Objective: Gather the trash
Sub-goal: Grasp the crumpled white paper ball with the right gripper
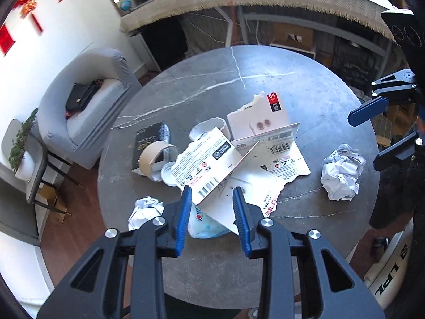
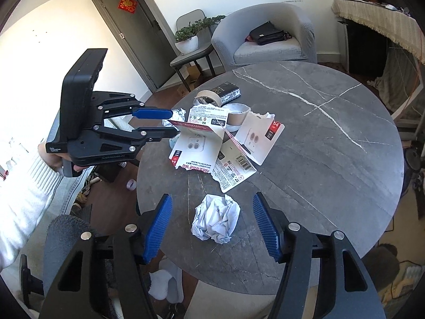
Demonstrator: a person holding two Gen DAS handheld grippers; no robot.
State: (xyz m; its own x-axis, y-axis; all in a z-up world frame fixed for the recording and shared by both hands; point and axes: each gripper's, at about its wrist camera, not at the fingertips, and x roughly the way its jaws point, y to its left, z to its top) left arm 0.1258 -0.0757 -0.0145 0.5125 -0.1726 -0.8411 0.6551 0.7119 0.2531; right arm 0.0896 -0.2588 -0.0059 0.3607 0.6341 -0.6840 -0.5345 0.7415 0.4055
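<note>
Left jaws: the left gripper (image 1: pixel 212 194) stands partly open, its blue pads either side of a torn card package (image 1: pixel 204 164); the package's lower edge sits between the pads, but whether they press on it cannot be told.
Under the left jaws: a white and blue wrapper (image 1: pixel 207 226) lies beneath the card, just beside the left pad.
Beside the left jaws: a small crumpled paper (image 1: pixel 144 211) rests on the tabletop (image 1: pixel 212 79), close to the left finger.
Right jaws: the right gripper (image 2: pixel 212 212) is held wide open and grips nothing; a crumpled paper ball (image 2: pixel 216 219) lies on the tabletop between the pads, clear of both (a gap shows on each side).
Trash heap: more torn card pieces (image 2: pixel 261 138), some printed with barcodes, lie overlapping near the tabletop's middle.
Behind the heap: a tape roll (image 1: pixel 156 159), a small white lid (image 1: pixel 168 172) and a black box (image 1: pixel 148 138) sit together at the tabletop's edge.
Surroundings: a grey armchair (image 2: pixel 268 37) with a black bag (image 2: pixel 268 34) on its seat stands beyond the tabletop, next to a potted plant (image 2: pixel 187 38) on a chair.
</note>
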